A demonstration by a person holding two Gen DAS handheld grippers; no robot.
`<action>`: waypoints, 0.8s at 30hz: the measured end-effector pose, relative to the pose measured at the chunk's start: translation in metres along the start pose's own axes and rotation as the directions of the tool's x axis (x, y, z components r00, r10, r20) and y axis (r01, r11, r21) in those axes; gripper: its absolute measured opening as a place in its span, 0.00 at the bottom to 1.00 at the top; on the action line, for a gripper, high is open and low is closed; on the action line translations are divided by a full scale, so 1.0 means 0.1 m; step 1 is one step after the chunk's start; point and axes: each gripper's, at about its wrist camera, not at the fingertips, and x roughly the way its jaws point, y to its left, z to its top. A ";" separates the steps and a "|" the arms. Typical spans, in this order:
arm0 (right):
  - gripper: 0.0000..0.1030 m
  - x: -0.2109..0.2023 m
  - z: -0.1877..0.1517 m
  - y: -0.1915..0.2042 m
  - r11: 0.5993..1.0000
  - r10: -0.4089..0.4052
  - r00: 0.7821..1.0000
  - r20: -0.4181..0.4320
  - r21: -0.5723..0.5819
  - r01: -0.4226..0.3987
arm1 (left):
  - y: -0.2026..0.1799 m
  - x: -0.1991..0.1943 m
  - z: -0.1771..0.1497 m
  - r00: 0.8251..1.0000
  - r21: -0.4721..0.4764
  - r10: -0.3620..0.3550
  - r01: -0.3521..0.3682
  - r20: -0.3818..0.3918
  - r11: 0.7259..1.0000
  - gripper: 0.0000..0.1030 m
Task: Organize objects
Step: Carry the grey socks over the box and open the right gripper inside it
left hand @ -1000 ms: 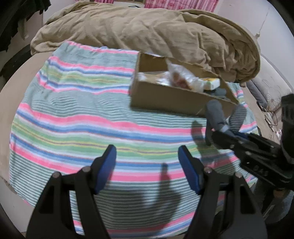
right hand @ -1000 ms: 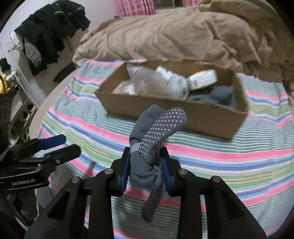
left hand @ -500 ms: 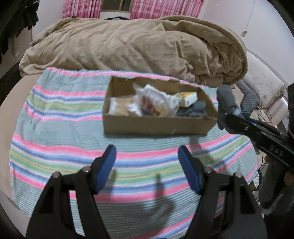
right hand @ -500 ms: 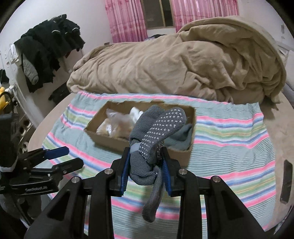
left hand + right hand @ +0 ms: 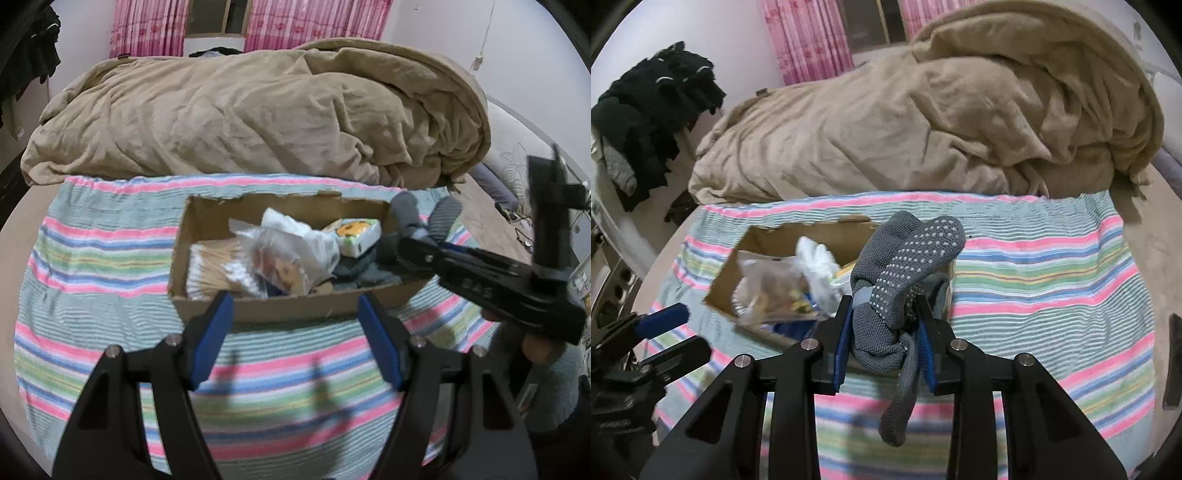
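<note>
Grey sock held over the cardboard box on a striped bed cover.

The right gripper (image 5: 884, 338) is clamped on a bundled grey sock (image 5: 905, 266), its dotted sole facing up and a loose end dangling below the blue pads; from the left wrist view the sock (image 5: 424, 218) sits at the box's 3 o'clock end. The cardboard box (image 5: 280, 306) rests on the striped blanket (image 5: 103, 266) and holds a clear plastic bag (image 5: 284, 254), a small white-and-orange packet (image 5: 356, 236) and dark cloth. The left gripper (image 5: 295, 339) hangs empty, jaws spread wide, at the box's 6 o'clock side. A tan duvet (image 5: 258, 110) is heaped at 12 o'clock.
</note>
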 end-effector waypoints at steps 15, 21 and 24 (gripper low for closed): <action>0.35 0.55 0.07 0.02 1.000 -0.002 0.999 -0.050 0.017 0.003 | 0.14 0.19 0.01 1.000 -0.042 0.014 -0.015 -0.024 0.999 0.69; 0.53 0.49 0.02 0.02 0.999 0.026 0.998 -0.052 0.022 -0.025 | 0.18 0.09 -0.02 1.000 -0.054 0.020 -0.021 -0.014 0.998 0.69; 0.62 0.44 0.00 0.08 1.000 0.027 0.999 -0.047 0.015 -0.027 | 0.21 0.02 -0.03 1.000 -0.058 0.025 -0.026 -0.006 0.998 0.69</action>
